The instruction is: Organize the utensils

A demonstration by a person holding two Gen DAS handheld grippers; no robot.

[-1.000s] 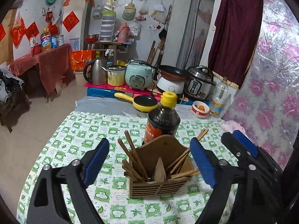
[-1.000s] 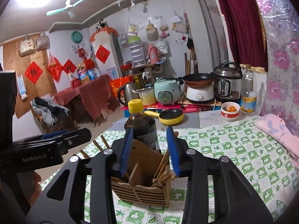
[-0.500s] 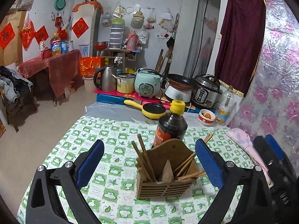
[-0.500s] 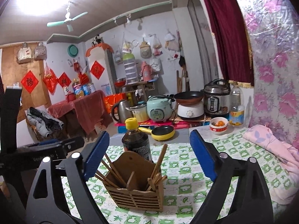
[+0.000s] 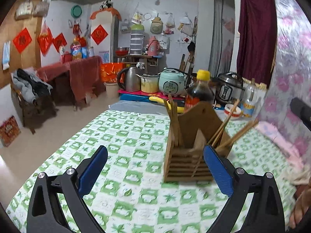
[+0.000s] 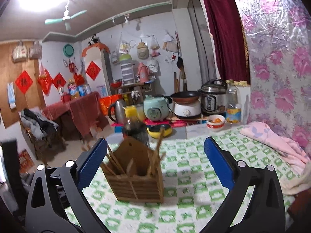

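Note:
A brown wooden utensil holder [image 5: 191, 153] stands on the green-and-white checked table [image 5: 124, 147] with several wooden chopsticks [image 5: 229, 130] leaning in its compartments. It also shows in the right wrist view [image 6: 136, 172], a little blurred. My left gripper [image 5: 155, 169] is open and empty, with the holder just behind its right finger. My right gripper [image 6: 155, 167] is open and empty, with the holder between its fingers, closer to the left one. Neither gripper touches the holder.
A dark sauce bottle with a yellow cap [image 5: 202, 89] stands right behind the holder. A pink cloth [image 6: 276, 143] lies on the table's right side. A yellow pan [image 6: 160, 131], a small bowl [image 6: 215, 121], cookers and a kettle [image 5: 130, 78] sit beyond the far edge.
My right gripper went from shut over the holder to wide open and drew back. Both views have tilted up and shifted, so the holder sits further right in the left wrist view.

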